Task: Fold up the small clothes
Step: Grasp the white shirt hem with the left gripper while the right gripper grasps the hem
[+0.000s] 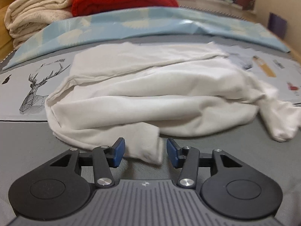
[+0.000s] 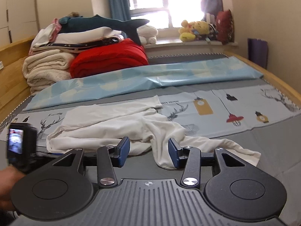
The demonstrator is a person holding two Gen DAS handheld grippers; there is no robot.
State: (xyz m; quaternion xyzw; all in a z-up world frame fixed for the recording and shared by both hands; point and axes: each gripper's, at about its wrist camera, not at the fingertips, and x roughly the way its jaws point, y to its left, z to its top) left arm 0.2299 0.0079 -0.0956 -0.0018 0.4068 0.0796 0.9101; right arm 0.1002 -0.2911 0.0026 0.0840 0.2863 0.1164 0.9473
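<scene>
I see the bed filling both views, covered in a grey sheet with a pale printed band of deer and lanterns across it. At 12 o'clock in the right wrist view, a light blue patterned sheet lies flat across the bed's width. Beyond it, at 10 o'clock, a stack of cream blankets sits against the wooden bed frame, with a red blanket just beside it on the right; more folded bedding and a dark plush shark rest on top. Yellow plush toys sit on the windowsill at 1 o'clock.

The white garment lies crumpled in the middle of the bed, partly on the printed band, partly on the grey. One limp end trails off toward 3 o'clock in the left wrist view.

I read the left tongs as spread, blue pads apart, with a loose flap of the garment lying between them, not pinched. The right tongs are also spread; a hanging fold of the garment reaches between the pads and touches the right-hand pad. At 9 o'clock in the right view, a small camera with a lit screen shows.
</scene>
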